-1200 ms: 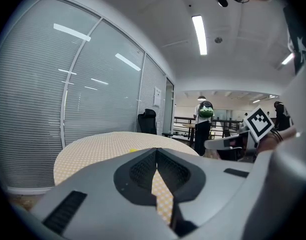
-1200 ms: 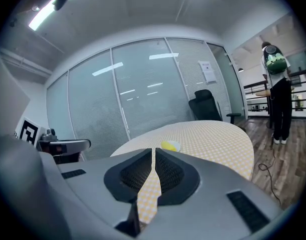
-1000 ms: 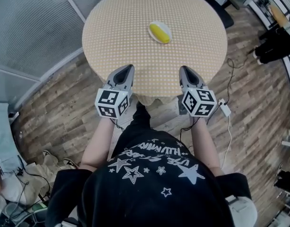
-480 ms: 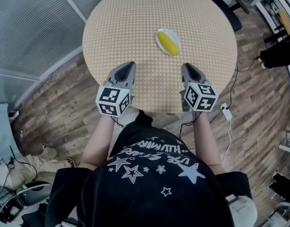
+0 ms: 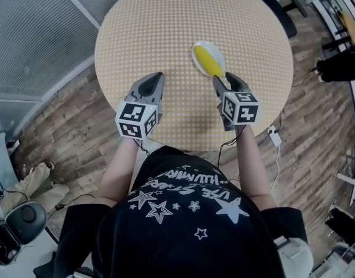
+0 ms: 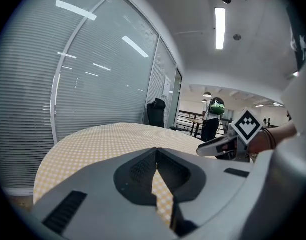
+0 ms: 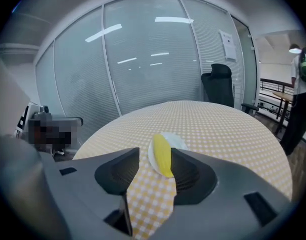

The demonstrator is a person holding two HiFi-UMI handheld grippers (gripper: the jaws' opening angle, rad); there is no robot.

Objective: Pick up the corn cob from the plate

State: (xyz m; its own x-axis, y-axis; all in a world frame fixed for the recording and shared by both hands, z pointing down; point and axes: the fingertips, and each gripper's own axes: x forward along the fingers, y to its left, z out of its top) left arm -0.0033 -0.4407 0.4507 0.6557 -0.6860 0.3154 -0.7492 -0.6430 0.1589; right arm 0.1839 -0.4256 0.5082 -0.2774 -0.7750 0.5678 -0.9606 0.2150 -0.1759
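A yellow corn cob (image 5: 208,59) (image 7: 161,153) lies on a small white plate (image 5: 199,47) (image 7: 178,143) on the round table's checked cloth (image 5: 165,33), right of centre. My right gripper (image 5: 223,79) (image 7: 153,156) sits just short of the plate's near edge and points at the cob. Its jaws are opening; the cob lies just ahead of them and nothing is between them. My left gripper (image 5: 155,77) (image 6: 155,151) hovers over the near left part of the table with its jaws shut and empty. The right gripper (image 6: 223,147) shows at the right of the left gripper view.
Glass walls with blinds curve round the table's far side. A black office chair (image 5: 271,7) (image 7: 218,86) stands beyond the table. A cable and a white adapter (image 5: 274,133) lie on the wooden floor to the right. A person (image 6: 213,119) stands far off.
Both grippers have moved forward over the table. The right one has come up to the plate's near edge and its jaws have parted. The left jaws stay closed.
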